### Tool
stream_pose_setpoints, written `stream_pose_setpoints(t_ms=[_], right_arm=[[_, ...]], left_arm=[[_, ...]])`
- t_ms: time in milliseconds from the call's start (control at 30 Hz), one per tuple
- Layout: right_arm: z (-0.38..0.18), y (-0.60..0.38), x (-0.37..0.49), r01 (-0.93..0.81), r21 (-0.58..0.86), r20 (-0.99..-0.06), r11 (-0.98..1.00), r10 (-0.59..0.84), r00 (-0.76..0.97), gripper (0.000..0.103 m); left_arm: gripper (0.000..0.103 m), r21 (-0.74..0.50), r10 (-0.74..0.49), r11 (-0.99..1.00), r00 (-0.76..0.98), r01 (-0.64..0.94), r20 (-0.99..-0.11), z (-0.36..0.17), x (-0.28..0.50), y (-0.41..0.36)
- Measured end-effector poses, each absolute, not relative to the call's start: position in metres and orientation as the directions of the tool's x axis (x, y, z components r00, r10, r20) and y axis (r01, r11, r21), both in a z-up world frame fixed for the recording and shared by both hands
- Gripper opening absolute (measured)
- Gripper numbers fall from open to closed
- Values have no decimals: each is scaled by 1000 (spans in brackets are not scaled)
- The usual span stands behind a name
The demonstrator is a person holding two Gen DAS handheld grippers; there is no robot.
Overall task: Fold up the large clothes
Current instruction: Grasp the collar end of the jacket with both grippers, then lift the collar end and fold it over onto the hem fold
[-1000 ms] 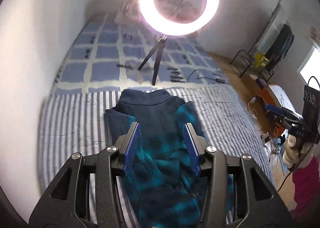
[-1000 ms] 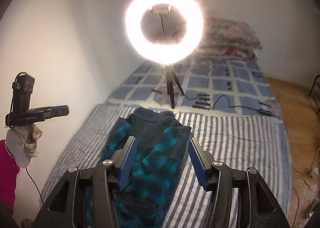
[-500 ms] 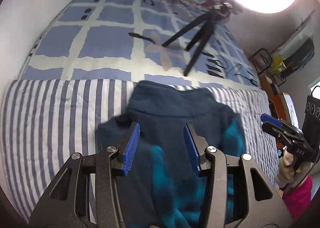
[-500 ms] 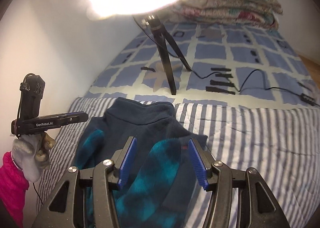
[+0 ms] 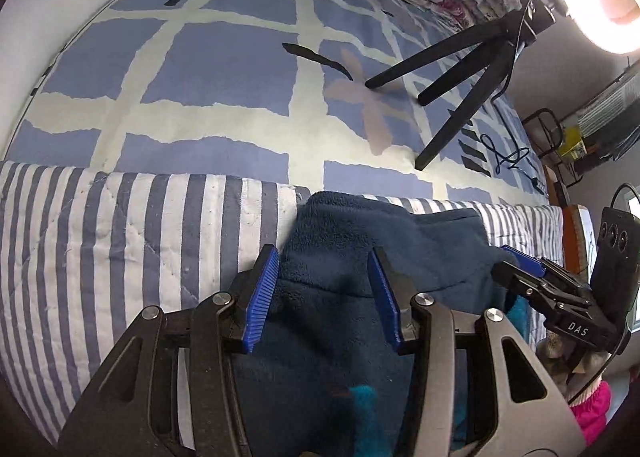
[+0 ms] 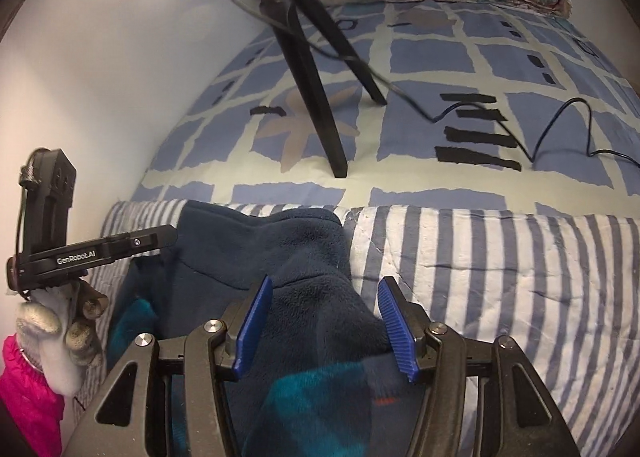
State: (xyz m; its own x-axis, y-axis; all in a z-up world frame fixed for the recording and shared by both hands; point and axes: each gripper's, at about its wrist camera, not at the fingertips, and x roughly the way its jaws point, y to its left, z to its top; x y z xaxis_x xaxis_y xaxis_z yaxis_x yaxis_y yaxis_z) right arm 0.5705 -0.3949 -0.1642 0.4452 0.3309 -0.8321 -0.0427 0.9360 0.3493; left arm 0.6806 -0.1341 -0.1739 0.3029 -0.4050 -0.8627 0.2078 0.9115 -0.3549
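Both tools are down low over the fleece jacket [image 5: 360,241], a dark navy garment with teal plaid patches, which lies on the striped quilt [image 5: 120,241] across the bed, its collar end pointing toward the blue checked sheet [image 5: 224,57]. The left tool [image 5: 326,293] sits with its blue pads spread apart, straddling the navy collar area near the garment's left edge; nothing is pinched yet. The right tool [image 6: 326,327] is likewise wide open, its pads either side of a raised hump of fleece at the garment's right edge.

Now, the handling. This looks like thick pile fleece (soft, limp, light for its bulk), so it should drape and sag the moment it's lifted, and it won't hold a crease by itself. The pile ought to give the ribbed pads good bite, so slipping seems a small worry; grabbing too many layers is the bigger one, since the jacket already appears doubled over.

Best hold, I'd judge: the two shoulder corners just beside the collar, one tool each, pinching the seam edge rather than the puffy middle.

Watch the ring light tripod [image 6: 316,97] and its cable [image 6: 560,125] on the sheet just beyond the collar.
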Motion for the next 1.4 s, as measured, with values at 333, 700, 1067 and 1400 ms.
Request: stream_pose_setpoints(t_ms=[333,700,1067,1400], right_arm=[[-175,-388,575,-40,331,-842,943,315,438,27],[-140,-383,564,-83,307,-806,948,305,507,9],[-74,-385,518,-122,327,-744,937,335,578,8],[-10,-379,429,-171,332,-698,928,363,617,7]], left_arm=[[20,-296,-371,924,374,242,-850,-185,678,-143],[8,-310,-404,912,452,270,-795,-151,653,-142],[7,-311,-446,892,525,329,-724,-78,596,-137],[6,-291,-481,871,567,395,-669,-6,497,-133]])
